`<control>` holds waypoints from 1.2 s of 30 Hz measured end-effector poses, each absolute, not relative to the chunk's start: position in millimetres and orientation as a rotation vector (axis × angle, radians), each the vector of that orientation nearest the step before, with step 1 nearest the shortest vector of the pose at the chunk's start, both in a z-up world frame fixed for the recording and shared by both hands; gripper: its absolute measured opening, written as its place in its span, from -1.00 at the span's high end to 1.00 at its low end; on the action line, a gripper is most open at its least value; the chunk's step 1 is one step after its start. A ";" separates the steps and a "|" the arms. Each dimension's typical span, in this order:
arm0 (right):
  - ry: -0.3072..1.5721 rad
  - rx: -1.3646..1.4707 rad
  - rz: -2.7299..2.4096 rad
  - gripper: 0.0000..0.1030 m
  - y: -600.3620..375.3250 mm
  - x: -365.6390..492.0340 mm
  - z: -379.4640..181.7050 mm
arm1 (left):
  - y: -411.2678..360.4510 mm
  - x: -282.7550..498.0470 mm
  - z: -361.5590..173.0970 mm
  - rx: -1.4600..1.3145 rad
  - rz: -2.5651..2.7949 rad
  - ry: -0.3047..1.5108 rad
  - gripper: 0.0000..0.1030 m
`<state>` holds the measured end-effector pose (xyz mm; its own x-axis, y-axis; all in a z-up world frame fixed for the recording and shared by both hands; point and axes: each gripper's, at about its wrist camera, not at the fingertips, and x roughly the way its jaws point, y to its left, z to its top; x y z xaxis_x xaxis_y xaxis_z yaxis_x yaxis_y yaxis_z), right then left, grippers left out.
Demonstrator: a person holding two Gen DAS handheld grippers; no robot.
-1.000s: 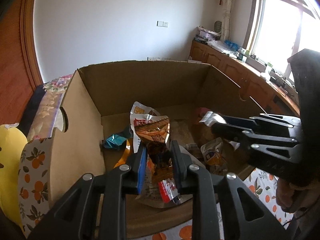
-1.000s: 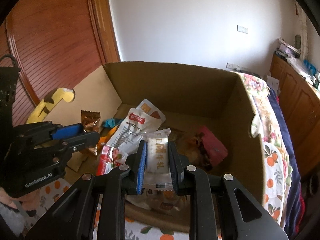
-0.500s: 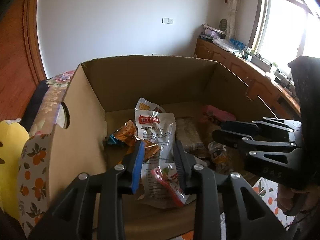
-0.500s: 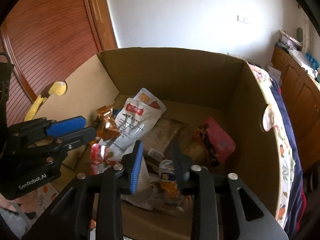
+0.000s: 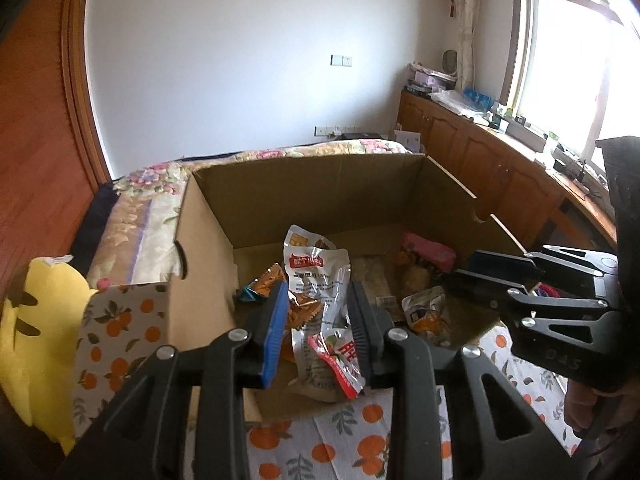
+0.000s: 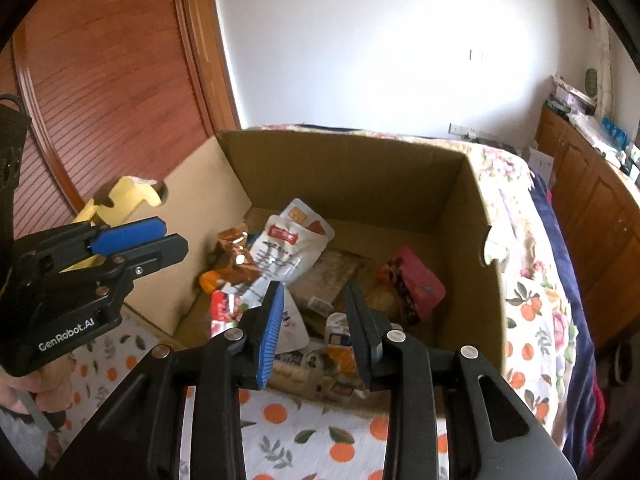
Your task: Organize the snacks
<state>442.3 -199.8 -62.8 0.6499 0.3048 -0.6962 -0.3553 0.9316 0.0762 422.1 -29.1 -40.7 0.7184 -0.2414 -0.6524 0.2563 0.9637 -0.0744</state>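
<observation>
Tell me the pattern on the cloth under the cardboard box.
White cloth printed with oranges and leaves; clearest in the right wrist view.

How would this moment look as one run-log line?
left gripper: open, empty | right gripper: open, empty | snacks: in cardboard box

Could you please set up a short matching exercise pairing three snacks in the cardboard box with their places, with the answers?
Things:
1. pink packet
2. large white pouch
3. orange-brown foil packet

Places:
A. middle of the box, red label near its top
B. nearest the left wall
C. toward the right wall

Pairs: 1-C, 2-A, 3-B
</observation>
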 end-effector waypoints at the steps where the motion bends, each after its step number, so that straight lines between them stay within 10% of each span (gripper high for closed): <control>1: 0.770 -0.067 0.376 0.40 -200.4 436.2 -58.4 | -28.6 417.1 -37.2 0.024 -0.273 0.713 0.41; 21: 0.639 -0.024 0.348 0.33 -223.0 293.7 -10.9 | -34.7 250.8 21.3 0.079 -0.243 0.578 0.29; 36: 0.528 -0.052 0.267 -0.19 -234.2 178.1 -3.6 | -31.1 143.6 22.6 0.074 -0.201 0.510 0.07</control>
<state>178.1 -234.2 -3.6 0.8299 0.2379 -0.5046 -0.2645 0.9642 0.0196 143.6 -31.1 22.6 0.8537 -0.1727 -0.4913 0.2093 0.9776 0.0201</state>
